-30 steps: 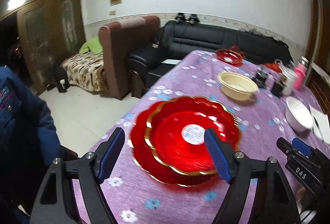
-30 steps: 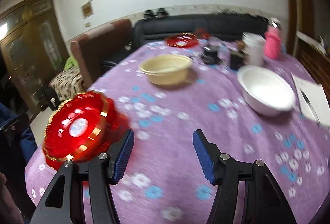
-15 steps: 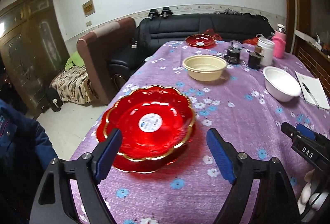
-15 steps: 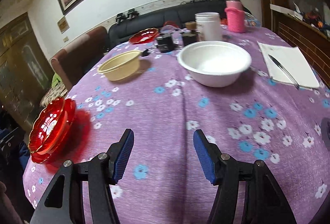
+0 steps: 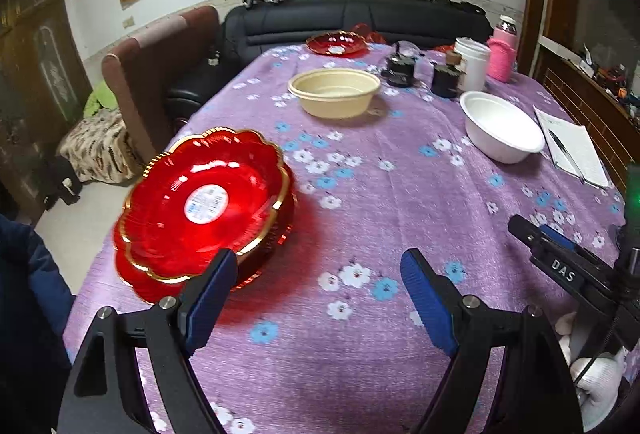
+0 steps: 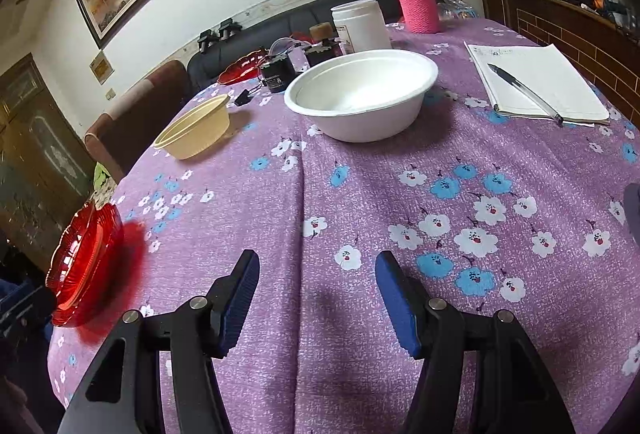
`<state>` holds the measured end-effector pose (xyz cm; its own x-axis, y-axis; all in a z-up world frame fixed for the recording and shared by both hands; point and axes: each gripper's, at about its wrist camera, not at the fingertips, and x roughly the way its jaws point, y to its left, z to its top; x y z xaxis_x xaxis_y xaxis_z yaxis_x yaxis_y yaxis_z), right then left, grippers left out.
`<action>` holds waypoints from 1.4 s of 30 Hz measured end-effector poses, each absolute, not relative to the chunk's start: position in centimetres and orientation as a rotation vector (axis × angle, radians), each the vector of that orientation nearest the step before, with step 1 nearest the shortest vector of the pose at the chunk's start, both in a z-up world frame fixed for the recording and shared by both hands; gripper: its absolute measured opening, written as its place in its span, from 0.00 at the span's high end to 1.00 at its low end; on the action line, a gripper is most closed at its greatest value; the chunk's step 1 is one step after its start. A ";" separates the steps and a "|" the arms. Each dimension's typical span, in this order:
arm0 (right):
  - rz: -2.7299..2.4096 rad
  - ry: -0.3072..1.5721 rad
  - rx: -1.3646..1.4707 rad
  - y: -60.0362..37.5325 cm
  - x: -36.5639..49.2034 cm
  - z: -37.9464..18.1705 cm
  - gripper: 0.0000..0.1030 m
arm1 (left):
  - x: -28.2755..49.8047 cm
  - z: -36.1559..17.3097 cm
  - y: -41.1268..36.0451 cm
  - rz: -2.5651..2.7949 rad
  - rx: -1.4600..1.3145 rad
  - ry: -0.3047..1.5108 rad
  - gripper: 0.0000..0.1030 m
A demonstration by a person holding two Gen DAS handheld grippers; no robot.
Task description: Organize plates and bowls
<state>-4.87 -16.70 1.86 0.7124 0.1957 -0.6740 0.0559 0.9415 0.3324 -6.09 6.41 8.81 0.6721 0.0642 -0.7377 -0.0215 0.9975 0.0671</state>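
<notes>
Red plates (image 5: 200, 202) now farther left; pen (image 6: 524, 92) right-view only; both tools wide open, empty.

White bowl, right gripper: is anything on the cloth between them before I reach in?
Nothing visible. The right gripper is open and empty, and only bare flowered tablecloth lies between it and the white bowl. The notebook with its pen sits off to the right, clear of a straight approach.

Stacked red plates (image 5: 200, 206) near the table edge, left gripper (image 5: 316, 274) wide apart above purple tablecloth (image 5: 400, 194)
</notes>
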 end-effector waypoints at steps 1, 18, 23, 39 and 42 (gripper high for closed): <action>0.079 0.785 0.345 -16.7 -4.7 1.7 0.37 | -6.0 8.6 6.3 0.042 0.053 0.839 0.19; 0.077 0.826 0.363 -16.8 -4.3 0.7 0.34 | -5.1 4.9 4.6 -0.064 0.031 0.876 0.19; 0.083 0.826 0.355 -16.6 -4.3 0.7 0.30 | -4.7 3.5 3.7 -0.107 0.039 0.876 0.19; 0.085 0.825 0.354 -16.4 -4.4 0.6 0.28 | -3.3 -0.1 2.5 -0.113 0.075 1.018 0.04; 0.084 0.823 0.359 -16.5 -4.4 0.6 0.28 | -3.2 -0.2 2.5 -0.116 0.078 1.026 0.01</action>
